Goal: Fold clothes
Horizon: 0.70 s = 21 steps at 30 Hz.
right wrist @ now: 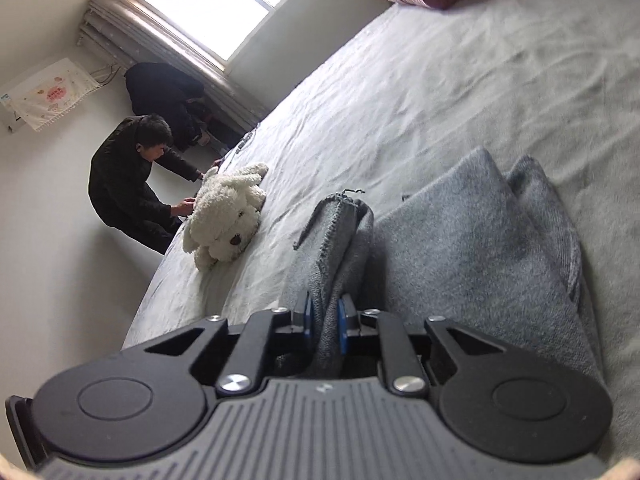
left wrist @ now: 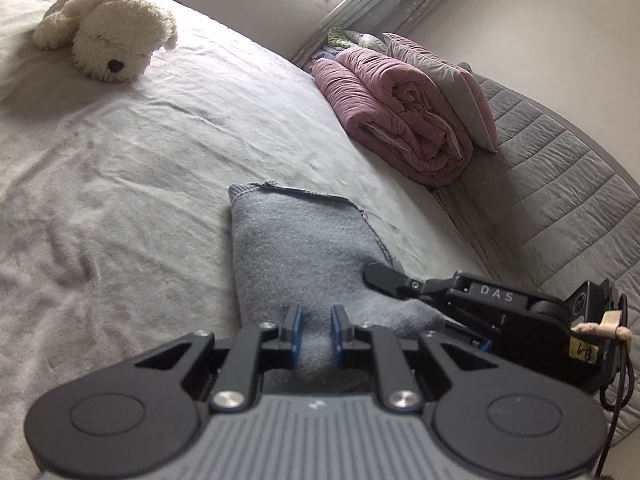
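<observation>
White, wrinkled bedsheet (left wrist: 140, 184) covers the wide bed under both tools, with a bright window (right wrist: 224, 4) on the far wall. Directly ahead of the left gripper (left wrist: 316, 330) lies the grey knit garment (left wrist: 304, 248), already doubled over; its near end runs up between the blue-padded fingers (left wrist: 296, 330), which are drawn in close and pinch the cloth. To the right of that tool, the right gripper (left wrist: 384, 276) reaches in sideways, its tips touching the same garment's edge.

From the right wrist view, the right gripper (right wrist: 325, 326) is likewise closed down on a bunched fold of the grey knit garment (right wrist: 472, 240), the fabric standing up between its pads, while the rest spreads ahead and to the right.

Beyond the left tool, far to its left, rests a cream plush dog (left wrist: 108, 32). Ahead to the right sit a rolled pink quilt (left wrist: 400, 116) and a pillow (left wrist: 444, 84) against the grey quilted headboard (left wrist: 560, 184). A person in dark clothes (right wrist: 128, 184) bends at the bed's far edge, hands near the plush dog (right wrist: 228, 216).
</observation>
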Each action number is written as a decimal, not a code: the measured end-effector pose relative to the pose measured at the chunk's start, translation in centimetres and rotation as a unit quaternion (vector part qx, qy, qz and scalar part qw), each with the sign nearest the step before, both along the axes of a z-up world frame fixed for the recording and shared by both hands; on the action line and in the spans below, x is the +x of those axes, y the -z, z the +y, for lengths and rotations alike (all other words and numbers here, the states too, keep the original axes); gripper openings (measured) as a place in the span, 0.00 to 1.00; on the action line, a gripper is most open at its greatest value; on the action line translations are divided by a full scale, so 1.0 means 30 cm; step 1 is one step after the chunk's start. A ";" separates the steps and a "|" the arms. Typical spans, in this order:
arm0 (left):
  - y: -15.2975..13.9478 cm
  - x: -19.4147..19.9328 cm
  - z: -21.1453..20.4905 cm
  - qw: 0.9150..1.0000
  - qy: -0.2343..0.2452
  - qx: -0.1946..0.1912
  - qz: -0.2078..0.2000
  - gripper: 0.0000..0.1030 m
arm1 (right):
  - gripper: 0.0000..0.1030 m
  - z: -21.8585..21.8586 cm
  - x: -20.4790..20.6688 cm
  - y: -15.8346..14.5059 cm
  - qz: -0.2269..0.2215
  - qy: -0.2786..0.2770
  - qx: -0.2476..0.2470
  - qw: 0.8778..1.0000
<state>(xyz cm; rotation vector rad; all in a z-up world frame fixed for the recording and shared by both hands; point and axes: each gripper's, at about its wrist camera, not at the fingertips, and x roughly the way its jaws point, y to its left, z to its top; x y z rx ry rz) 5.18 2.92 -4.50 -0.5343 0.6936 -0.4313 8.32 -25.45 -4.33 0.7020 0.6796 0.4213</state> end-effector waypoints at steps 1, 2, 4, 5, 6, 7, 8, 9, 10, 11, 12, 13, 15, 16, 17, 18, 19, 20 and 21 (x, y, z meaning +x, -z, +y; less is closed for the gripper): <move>-0.006 -0.004 -0.009 1.000 0.000 0.006 -0.008 0.17 | 0.15 -0.004 -0.004 -0.016 -0.010 -0.001 -0.005 1.000; -0.010 -0.007 -0.024 1.000 0.002 0.011 -0.014 0.17 | 0.15 -0.011 -0.005 -0.028 -0.017 0.000 -0.008 1.000; -0.018 -0.013 -0.054 0.999 0.007 0.023 -0.026 0.17 | 0.15 -0.020 0.003 -0.045 -0.030 0.002 -0.013 0.999; -0.022 -0.016 -0.069 0.999 0.010 0.028 -0.032 0.17 | 0.15 -0.027 0.006 -0.052 -0.035 0.003 -0.014 0.999; -0.025 -0.019 -0.084 0.999 0.013 0.034 -0.037 0.17 | 0.15 -0.037 0.012 -0.056 -0.037 0.006 -0.012 0.999; -0.029 -0.022 -0.099 0.998 0.015 0.040 -0.043 0.17 | 0.15 -0.045 0.025 -0.059 -0.037 0.010 -0.009 0.999; -0.033 -0.025 -0.114 0.998 0.018 0.045 -0.049 0.17 | 0.15 -0.057 0.033 -0.060 -0.036 0.015 -0.005 0.999; -0.036 -0.027 -0.131 0.997 0.022 0.051 -0.054 0.17 | 0.15 -0.073 0.038 -0.059 -0.035 0.019 0.001 0.999; -0.037 -0.027 -0.152 0.996 0.028 0.055 -0.056 0.17 | 0.15 -0.089 0.039 -0.057 -0.032 0.024 0.004 0.999; -0.037 -0.027 -0.171 0.996 0.034 0.059 -0.058 0.17 | 0.15 -0.107 0.036 -0.051 -0.028 0.030 0.005 0.999; -0.037 -0.028 -0.188 0.996 0.040 0.062 -0.060 0.17 | 0.15 -0.125 0.030 -0.044 -0.023 0.034 0.004 0.999; -0.037 -0.029 -0.204 0.995 0.045 0.065 -0.061 0.17 | 0.15 -0.144 0.021 -0.034 -0.017 0.036 0.001 0.999; -0.037 -0.031 -0.238 0.994 0.056 0.071 -0.064 0.17 | 0.15 -0.162 0.011 -0.019 -0.005 0.039 -0.007 0.999; -0.036 -0.031 -0.252 0.993 0.061 0.073 -0.065 0.17 | 0.15 -0.168 0.005 -0.012 0.001 0.040 -0.011 0.999; -0.035 -0.032 -0.260 0.993 0.064 0.074 -0.064 0.17 | 0.15 -0.173 -0.001 -0.006 0.004 0.040 -0.015 0.999; -0.033 -0.032 -0.267 0.993 0.067 0.075 -0.064 0.17 | 0.15 -0.177 -0.007 -0.004 0.005 0.039 -0.020 0.999; -0.032 -0.033 -0.274 0.993 0.071 0.076 -0.064 0.17 | 0.15 -0.182 -0.014 -0.002 0.005 0.038 -0.027 0.999; -0.030 -0.035 -0.280 0.992 0.074 0.076 -0.065 0.17 | 0.15 -0.183 -0.017 0.002 0.007 0.036 -0.035 0.999; -0.028 -0.037 -0.287 0.992 0.078 0.077 -0.066 0.17 | 0.15 -0.180 -0.017 0.010 0.010 0.033 -0.044 0.998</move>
